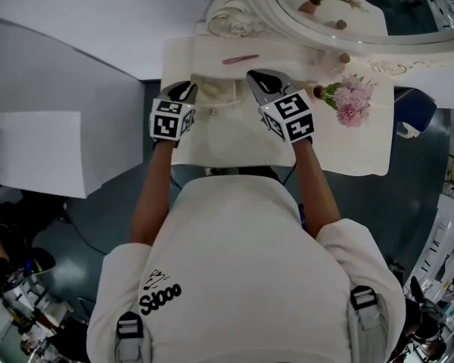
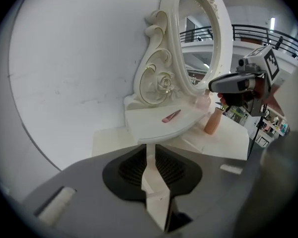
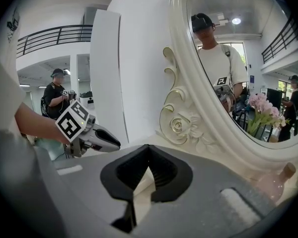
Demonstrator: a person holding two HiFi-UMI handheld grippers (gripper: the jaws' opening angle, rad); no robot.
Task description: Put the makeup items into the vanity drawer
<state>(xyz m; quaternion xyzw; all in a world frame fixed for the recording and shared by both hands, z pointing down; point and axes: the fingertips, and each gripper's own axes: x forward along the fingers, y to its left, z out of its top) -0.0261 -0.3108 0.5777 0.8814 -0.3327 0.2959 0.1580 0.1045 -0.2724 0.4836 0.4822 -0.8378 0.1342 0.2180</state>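
Observation:
A slim pink makeup stick (image 1: pixel 240 59) (image 2: pixel 171 115) lies on the raised shelf of the cream vanity (image 1: pixel 212 138), below the mirror. The vanity drawer (image 1: pixel 228 89) stands pulled out below that shelf. My left gripper (image 1: pixel 186 91) (image 2: pixel 150 152) is at the drawer's left corner, its pads closed on a thin cream drawer edge (image 2: pixel 156 192) that runs between them. My right gripper (image 1: pixel 259 79) (image 3: pixel 148 155) hovers over the drawer's right side, shut with nothing in it. In the left gripper view the right gripper (image 2: pixel 233 83) hangs beside the mirror.
An oval mirror (image 1: pixel 325 10) in an ornate cream frame (image 3: pixel 181 125) backs the vanity. Pink flowers in a small vase (image 1: pixel 348 100) and a pale pink bottle (image 1: pixel 333 60) (image 3: pixel 275 182) stand at the right. A white wall panel (image 1: pixel 30 153) is to the left.

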